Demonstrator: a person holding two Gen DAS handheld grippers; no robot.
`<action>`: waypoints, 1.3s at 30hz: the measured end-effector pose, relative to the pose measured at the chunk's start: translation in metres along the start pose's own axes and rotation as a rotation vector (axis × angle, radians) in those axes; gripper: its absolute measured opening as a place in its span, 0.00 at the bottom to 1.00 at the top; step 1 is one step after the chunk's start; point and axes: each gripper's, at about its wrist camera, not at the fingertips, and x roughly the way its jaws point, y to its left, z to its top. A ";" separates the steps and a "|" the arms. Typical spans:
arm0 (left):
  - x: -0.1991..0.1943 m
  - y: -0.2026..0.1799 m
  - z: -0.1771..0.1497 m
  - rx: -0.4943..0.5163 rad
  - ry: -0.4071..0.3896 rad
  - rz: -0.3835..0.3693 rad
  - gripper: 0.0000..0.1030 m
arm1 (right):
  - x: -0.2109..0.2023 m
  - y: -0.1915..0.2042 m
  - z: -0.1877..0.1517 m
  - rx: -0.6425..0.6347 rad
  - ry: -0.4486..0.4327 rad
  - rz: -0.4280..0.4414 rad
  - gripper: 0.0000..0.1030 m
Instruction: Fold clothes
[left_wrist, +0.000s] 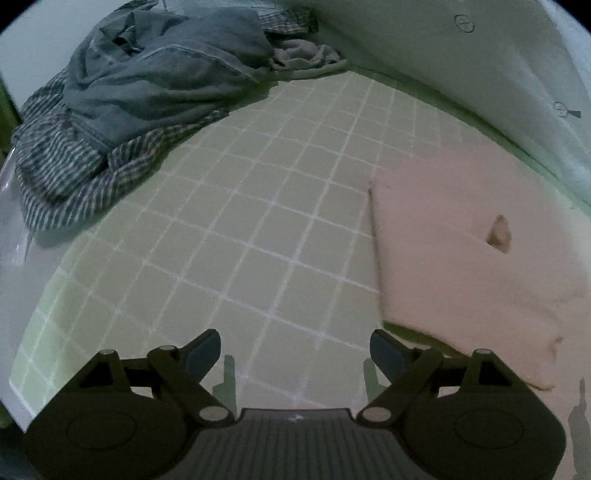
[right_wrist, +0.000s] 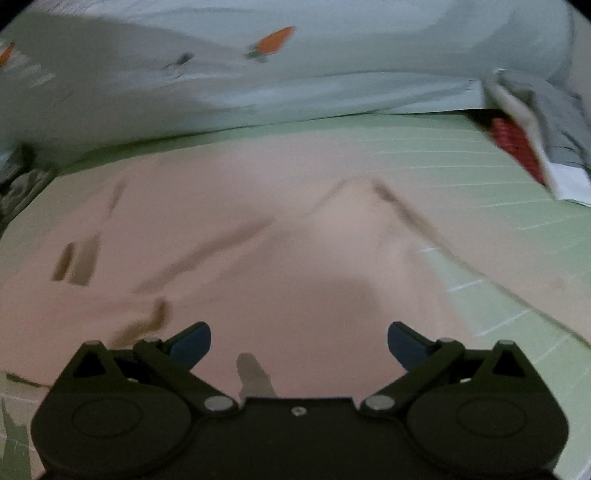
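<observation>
Both tongs angle steeply down, jaws spread and empty. The left gripper (left_wrist: 295, 350) hangs over the green grid mat (left_wrist: 258, 221), the pink garment (left_wrist: 480, 240) to its right. Only its view shows the clothes heap (left_wrist: 147, 92) ahead-left. The right gripper (right_wrist: 299, 343) hovers above the pink garment (right_wrist: 258, 240), with a carrot-print pillow (right_wrist: 258, 74) beyond.

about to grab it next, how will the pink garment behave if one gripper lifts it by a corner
The pink garment will probably be floppy: it already lies in soft ridges and creases. It looks thin and likely light, since its edge sits nearly flat on the green mat. A one-corner lift would probably let the rest drape and undo the fold.
</observation>
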 end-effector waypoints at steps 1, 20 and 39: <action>0.004 0.004 0.004 0.007 0.003 -0.006 0.86 | 0.002 0.009 0.000 -0.004 0.011 0.013 1.00; 0.039 -0.010 0.029 0.100 0.043 -0.051 0.88 | 0.018 0.084 0.012 -0.194 0.150 0.166 0.34; 0.017 -0.064 0.060 0.145 -0.049 0.055 0.89 | 0.018 -0.059 0.122 0.098 -0.088 0.192 0.04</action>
